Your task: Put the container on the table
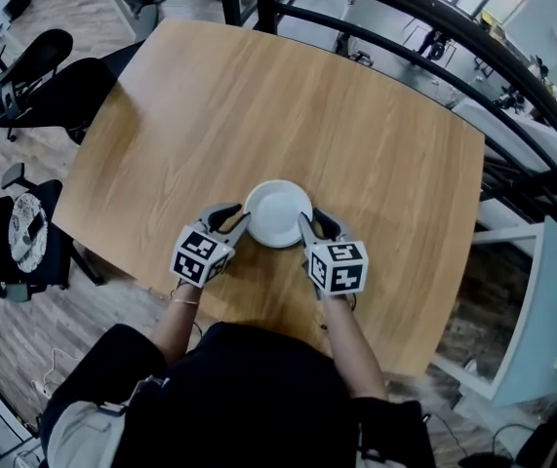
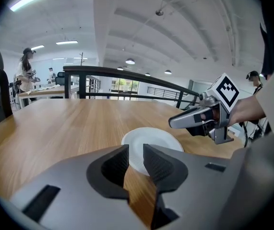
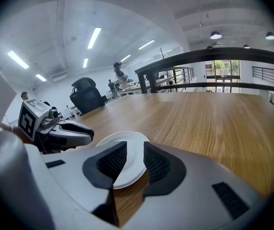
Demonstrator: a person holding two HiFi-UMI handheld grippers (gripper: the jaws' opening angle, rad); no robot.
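Container (image 1: 277,213): apparently resting on desk (image 1: 288,96), near its front edge. Left gripper (image 1: 235,219), right gripper (image 1: 313,224): flanking its rim, fingers narrowly apart, clamping nothing. Placement seemingly done; withdrawal left.

My left gripper (image 1: 236,224) and right gripper (image 1: 307,227) sit low, side by side, by the near edge of the table (image 1: 258,96), tips angled in toward each other. Each one's jaws stand narrowly apart, clamping nothing. My left forearm (image 1: 176,322) and right forearm (image 1: 354,349) reach forward.
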